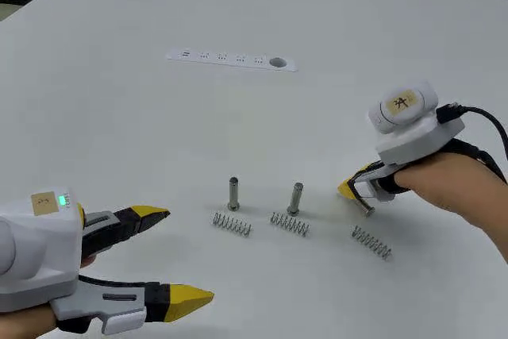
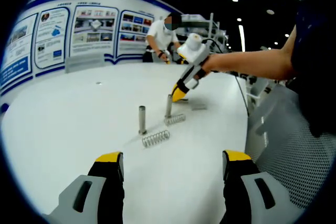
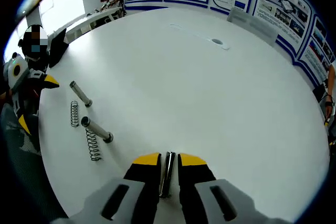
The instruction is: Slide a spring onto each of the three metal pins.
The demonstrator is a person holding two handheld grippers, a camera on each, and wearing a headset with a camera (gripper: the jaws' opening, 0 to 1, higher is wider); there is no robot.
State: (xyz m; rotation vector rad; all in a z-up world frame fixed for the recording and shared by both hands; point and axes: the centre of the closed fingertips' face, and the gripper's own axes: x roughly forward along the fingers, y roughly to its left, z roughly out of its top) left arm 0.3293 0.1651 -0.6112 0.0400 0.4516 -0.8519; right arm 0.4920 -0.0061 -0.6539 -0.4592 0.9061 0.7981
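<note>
The table (image 1: 111, 132) carries every part of the job, with a power strip (image 1: 230, 59) lying at its far side, well apart from the work.

Your left claw (image 1: 178, 256) hovers low over the near left of the table with its jaws spread wide and nothing between them; the left gripper view confirms the gap. Your right claw (image 1: 355, 193) is at the right end of the row, jaws closed on the third pin (image 1: 365, 208). In the right gripper view this pin (image 3: 168, 174) lies lengthwise between the yellow tips. In the head view it slants down towards the table; whether its lower end touches the surface cannot be told.

Two further pins stand upright on their bases near the middle of the table: the left pin (image 1: 233, 193) and the middle pin (image 1: 295, 198).

Three springs lie flat, one just in front of each pin position: the left spring (image 1: 232, 224), the middle spring (image 1: 290, 224) and the right spring (image 1: 371, 242). None is on a pin.

Judged from this layout, no pin is loaded yet and the step in hand concerns the third pin. The next move calls for a free pin end and a spring lined up with its axis. Close the left claw lightly on a spring without crushing the coils, and keep the pin steady while the spring slides on
</note>
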